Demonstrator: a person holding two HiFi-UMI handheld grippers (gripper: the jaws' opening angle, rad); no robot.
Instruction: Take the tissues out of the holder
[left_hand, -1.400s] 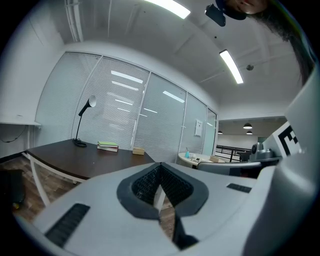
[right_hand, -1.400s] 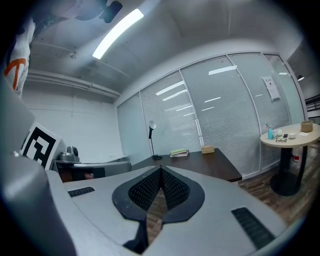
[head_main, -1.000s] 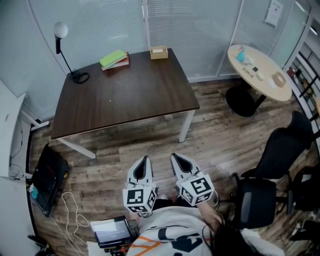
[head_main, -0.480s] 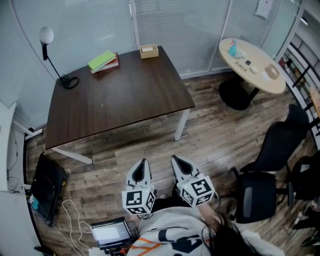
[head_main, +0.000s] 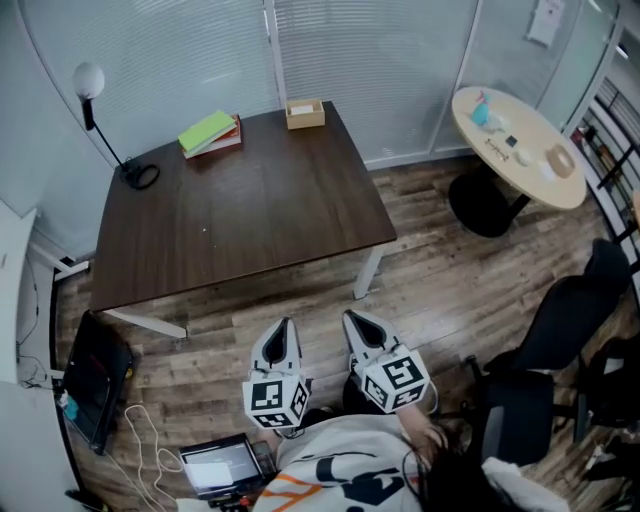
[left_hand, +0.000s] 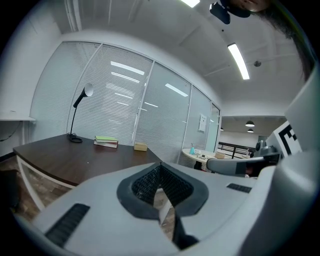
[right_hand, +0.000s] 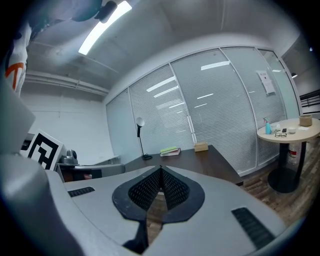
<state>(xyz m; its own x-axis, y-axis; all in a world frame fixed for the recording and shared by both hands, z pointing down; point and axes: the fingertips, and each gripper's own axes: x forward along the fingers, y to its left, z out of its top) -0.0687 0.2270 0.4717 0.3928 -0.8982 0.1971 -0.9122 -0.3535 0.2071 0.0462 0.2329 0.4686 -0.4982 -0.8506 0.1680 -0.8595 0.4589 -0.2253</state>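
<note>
A small wooden tissue holder (head_main: 305, 113) with white tissue in it stands at the far edge of the dark table (head_main: 240, 210); it also shows small in the left gripper view (left_hand: 140, 147) and the right gripper view (right_hand: 201, 146). My left gripper (head_main: 283, 326) and right gripper (head_main: 351, 318) hang side by side near my body, over the wooden floor, well short of the table. Both have their jaws closed tip to tip with nothing between them.
A stack of books (head_main: 210, 133) with a green cover and a black desk lamp (head_main: 125, 170) sit at the table's back left. A round light table (head_main: 518, 145) stands right, black office chairs (head_main: 560, 330) lower right, a laptop (head_main: 212, 466) and cables on the floor.
The head view has shifted slightly, so the table and room sit a little differently in frame. Both grippers stay in the same place, still shut.
</note>
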